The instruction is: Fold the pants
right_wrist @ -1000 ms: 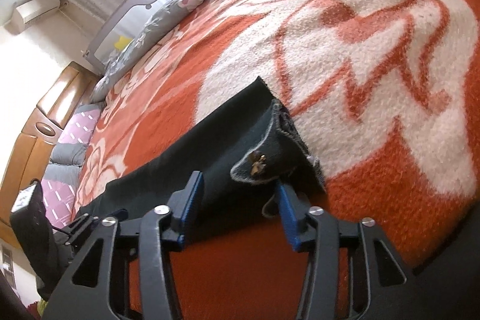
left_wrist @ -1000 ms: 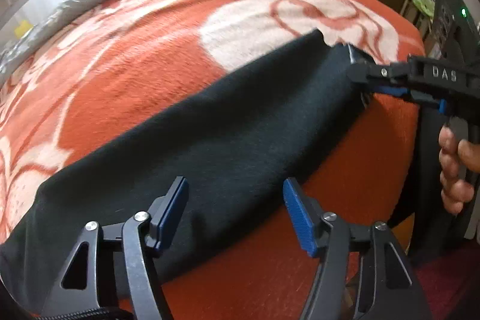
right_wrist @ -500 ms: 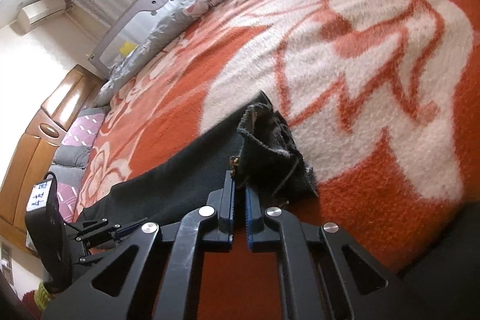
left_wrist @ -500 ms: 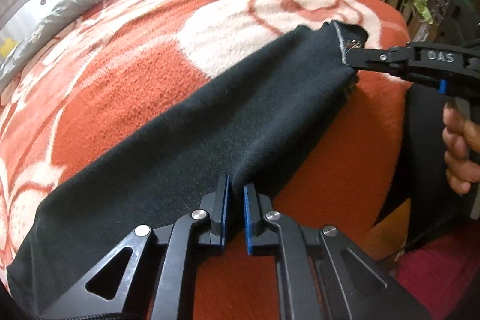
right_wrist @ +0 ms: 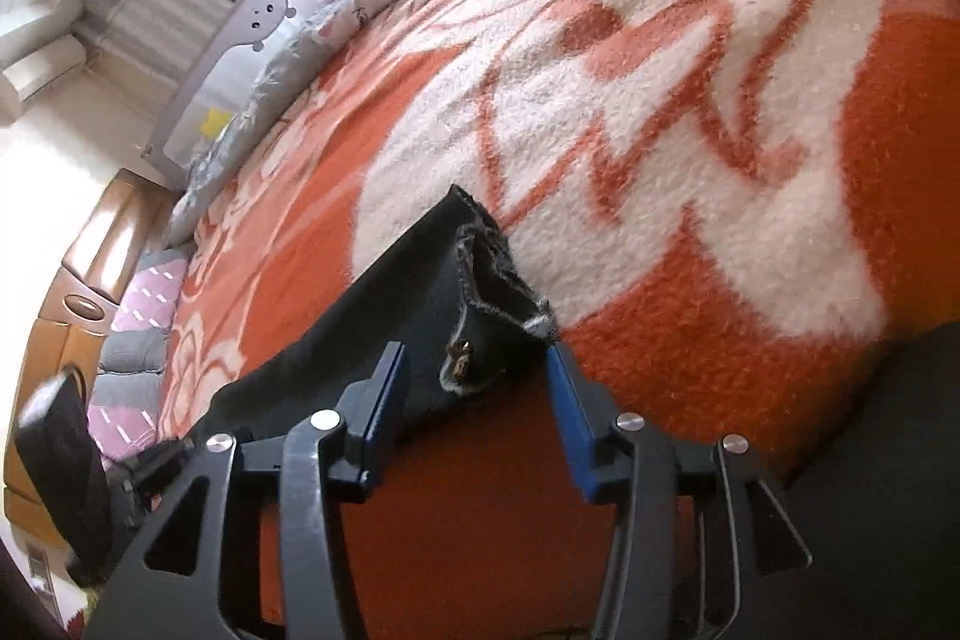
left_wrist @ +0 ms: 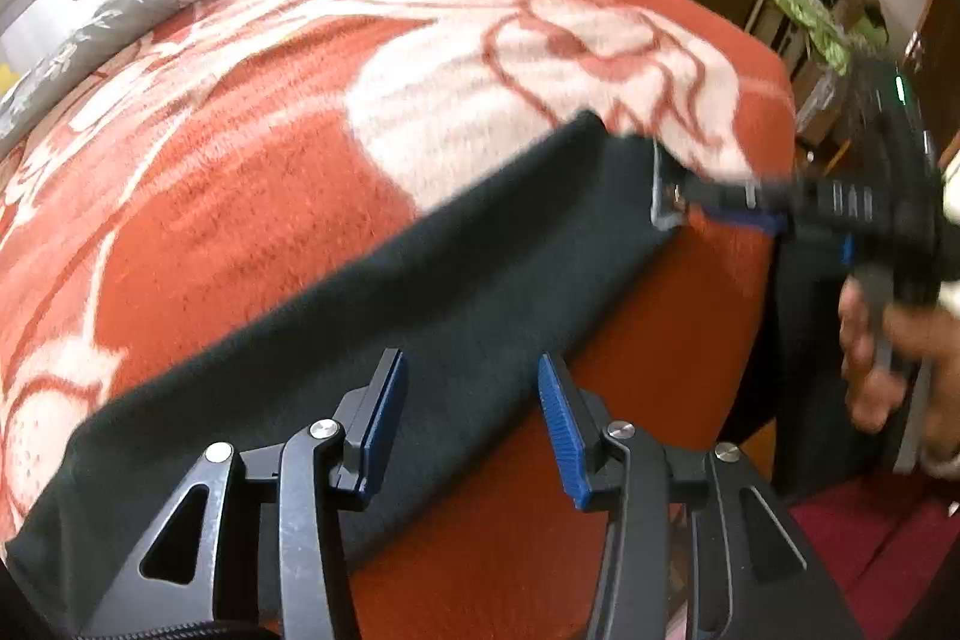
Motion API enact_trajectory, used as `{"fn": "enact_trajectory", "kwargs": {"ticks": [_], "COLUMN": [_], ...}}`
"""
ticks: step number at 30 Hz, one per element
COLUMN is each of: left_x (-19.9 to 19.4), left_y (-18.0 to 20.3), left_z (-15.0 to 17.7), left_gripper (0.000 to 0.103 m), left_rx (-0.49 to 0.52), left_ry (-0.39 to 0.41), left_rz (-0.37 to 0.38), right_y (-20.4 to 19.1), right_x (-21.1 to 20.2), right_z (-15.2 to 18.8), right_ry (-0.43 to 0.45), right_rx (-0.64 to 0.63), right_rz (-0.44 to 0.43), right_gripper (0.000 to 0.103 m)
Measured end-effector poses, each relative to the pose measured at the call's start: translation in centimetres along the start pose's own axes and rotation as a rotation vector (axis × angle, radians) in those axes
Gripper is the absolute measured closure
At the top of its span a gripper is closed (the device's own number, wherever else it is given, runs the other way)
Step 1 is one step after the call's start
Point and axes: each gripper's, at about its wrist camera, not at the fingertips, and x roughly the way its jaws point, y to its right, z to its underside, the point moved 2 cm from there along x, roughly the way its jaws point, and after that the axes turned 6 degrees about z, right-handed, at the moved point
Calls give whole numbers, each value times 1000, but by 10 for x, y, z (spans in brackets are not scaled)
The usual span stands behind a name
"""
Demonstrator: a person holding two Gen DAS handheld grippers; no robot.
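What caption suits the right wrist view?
Open right gripper straddles the waist end of dark folded pants on an orange-and-white fleece blanket.

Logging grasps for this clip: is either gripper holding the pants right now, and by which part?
Neither. The left gripper and right gripper have just opened over the pants.

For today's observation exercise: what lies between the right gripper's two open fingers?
In the right wrist view, the dark pants' frayed end with its small metal fastener lies between the right gripper's just-opened, untouching fingers, on the orange blanket.
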Motion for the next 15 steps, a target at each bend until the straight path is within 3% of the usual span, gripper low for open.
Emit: {"fn": "enact_trajectory", "kwargs": {"ticks": [5,15], "left_x": [13,86], "left_y": [-15,-15], "left_z": [-30,-92], "left_gripper": [51,50], "left_rx": [-32,-12], "left_ry": [-7,-139], "left_rz": [11,125], "right_y": [9,11], "right_x": [17,31], "right_z": [6,7], "right_ry": [-52,-39], "right_rx": [50,76], "right_rz": [-31,-105], "right_gripper": [54,54]}}
